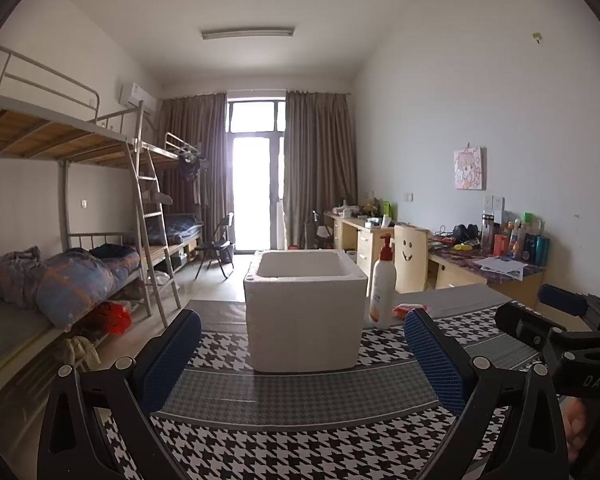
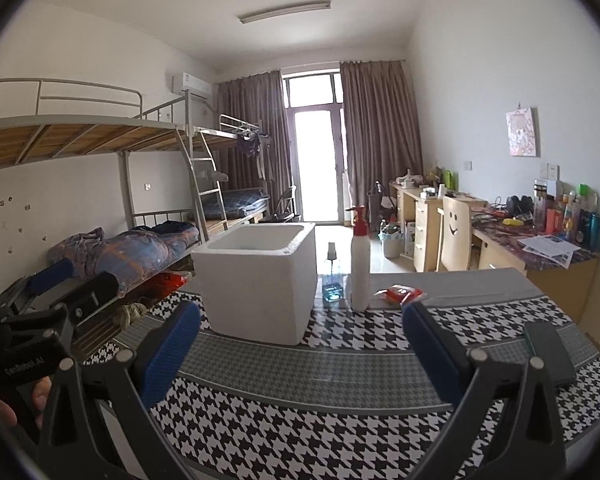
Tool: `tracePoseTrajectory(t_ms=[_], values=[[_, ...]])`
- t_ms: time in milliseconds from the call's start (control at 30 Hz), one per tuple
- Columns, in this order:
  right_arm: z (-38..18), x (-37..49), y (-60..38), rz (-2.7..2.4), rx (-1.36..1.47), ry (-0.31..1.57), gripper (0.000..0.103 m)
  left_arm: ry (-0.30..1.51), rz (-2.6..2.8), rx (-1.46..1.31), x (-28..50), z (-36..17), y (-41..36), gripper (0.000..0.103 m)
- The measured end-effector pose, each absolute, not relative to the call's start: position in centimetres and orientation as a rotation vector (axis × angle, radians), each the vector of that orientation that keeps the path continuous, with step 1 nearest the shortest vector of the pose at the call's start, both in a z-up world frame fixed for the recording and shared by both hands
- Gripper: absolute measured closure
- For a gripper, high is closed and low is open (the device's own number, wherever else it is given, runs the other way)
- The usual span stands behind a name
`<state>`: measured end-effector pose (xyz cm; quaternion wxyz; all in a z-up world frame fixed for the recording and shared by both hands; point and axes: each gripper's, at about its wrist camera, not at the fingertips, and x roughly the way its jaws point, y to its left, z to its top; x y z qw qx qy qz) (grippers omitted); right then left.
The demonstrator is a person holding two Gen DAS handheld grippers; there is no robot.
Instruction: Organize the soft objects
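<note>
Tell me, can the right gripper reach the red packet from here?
Probably yes. The right gripper is open, and bare tablecloth lies between it and the red packet; the pump bottle stands left of that path.

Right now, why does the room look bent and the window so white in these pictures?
Left wrist view: the fisheye lens bows the bunk bed and darkens the corners; the window is blown out by backlight. Right wrist view: same curving, same white glare at the window, and the foam box stays sharp.
</note>
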<state>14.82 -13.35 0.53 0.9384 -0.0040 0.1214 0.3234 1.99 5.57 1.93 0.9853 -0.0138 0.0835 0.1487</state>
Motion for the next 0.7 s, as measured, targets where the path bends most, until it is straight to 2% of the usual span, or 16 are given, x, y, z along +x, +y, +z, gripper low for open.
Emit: tracePoseTrajectory(t_ms=[700], values=[[-1.5, 14.5, -14.4, 0.644, 0.015, 0.270, 0.001, 0.187, 0.273, -0.042, 1.6, 1.1, 5.1, 0.001]])
